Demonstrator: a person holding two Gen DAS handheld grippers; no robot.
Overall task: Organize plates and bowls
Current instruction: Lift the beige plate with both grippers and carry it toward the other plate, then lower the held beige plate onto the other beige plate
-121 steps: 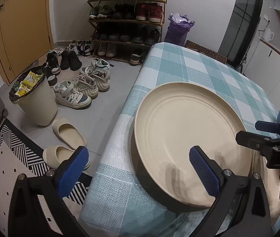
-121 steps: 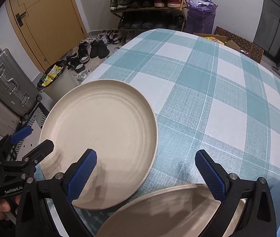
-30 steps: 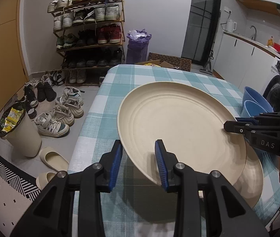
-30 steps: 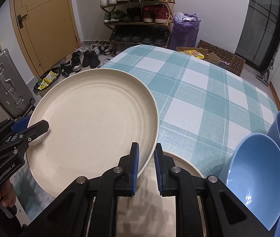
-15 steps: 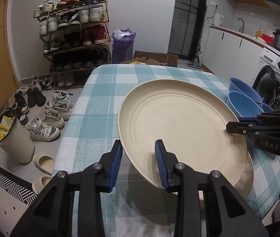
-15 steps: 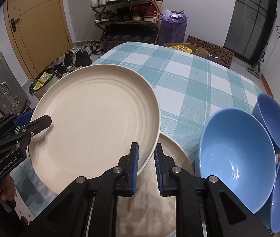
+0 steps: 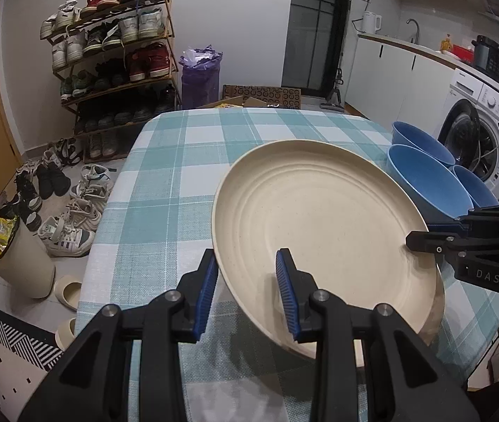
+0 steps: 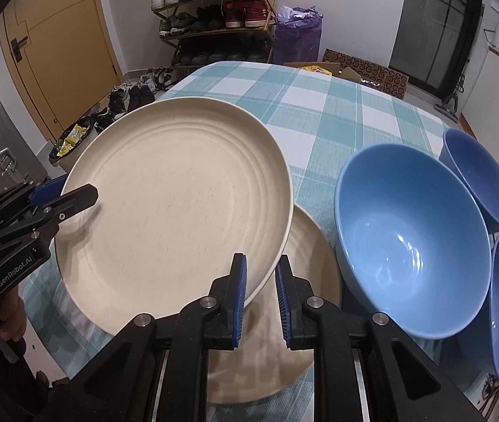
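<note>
We hold the cream plate [image 8: 175, 197] in the air between us, tilted, filling the centre of both wrist views. Our left gripper [image 7: 247, 288] is closed on its near rim, one blue pad under the edge and one on the inner face; our right gripper [image 8: 260, 290] pinches the opposite rim, its jaws nearly together with the edge between them. Two grips on opposite sides make sense for something this wide and shallow: one pinch alone would let it swing.

Directly beneath, in the lower centre of the right wrist view, a second cream plate [image 8: 314, 263] lies flat on the desk [image 8: 323, 112], partly hidden by the one we carry. We judge that the lifted plate is being brought over it to form a stack, and its rim is not yet lined up with the lower one.

Toward the right of that frame three blue bowls [image 8: 411, 232] sit close together, the largest just beside the lower plate, so we should lower with care on that side.

Beyond the checked cloth stand a shoe rack [image 7: 109, 66] and a purple bag [image 7: 200, 74].
</note>
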